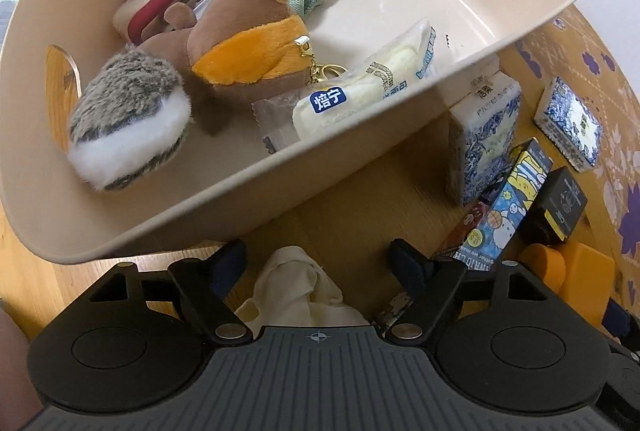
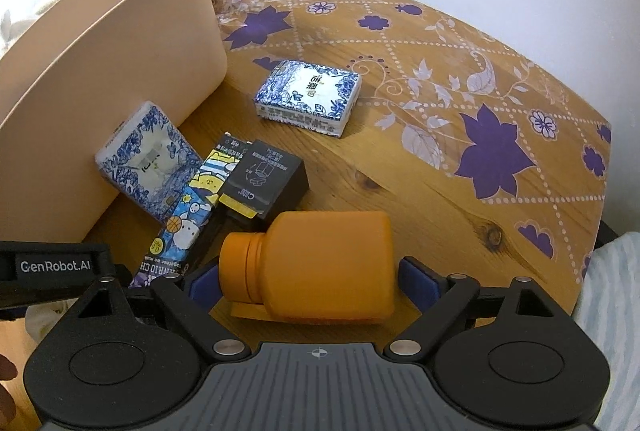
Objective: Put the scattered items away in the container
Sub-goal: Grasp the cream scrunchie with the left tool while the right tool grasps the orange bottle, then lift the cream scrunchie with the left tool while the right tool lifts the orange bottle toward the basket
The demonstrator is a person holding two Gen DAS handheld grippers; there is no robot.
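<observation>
Partly done: bin [image 1: 280, 167] holds plush toys, clip, snack. Tissue packs, boxes, cloth [image 1: 298, 291] remain on table [image 2: 400, 183]. Right gripper [image 2: 310, 281] straddles orange bottle [image 2: 320, 267], possibly unclamped; left gripper [image 1: 318, 267] spread, empty.

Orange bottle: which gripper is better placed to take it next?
Right. The orange bottle lies on its side between the open right gripper fingers. The left gripper is open over a cream cloth instead.

Plush toys [image 1: 192, 79] inside beige container [image 1: 360, 135]
</observation>
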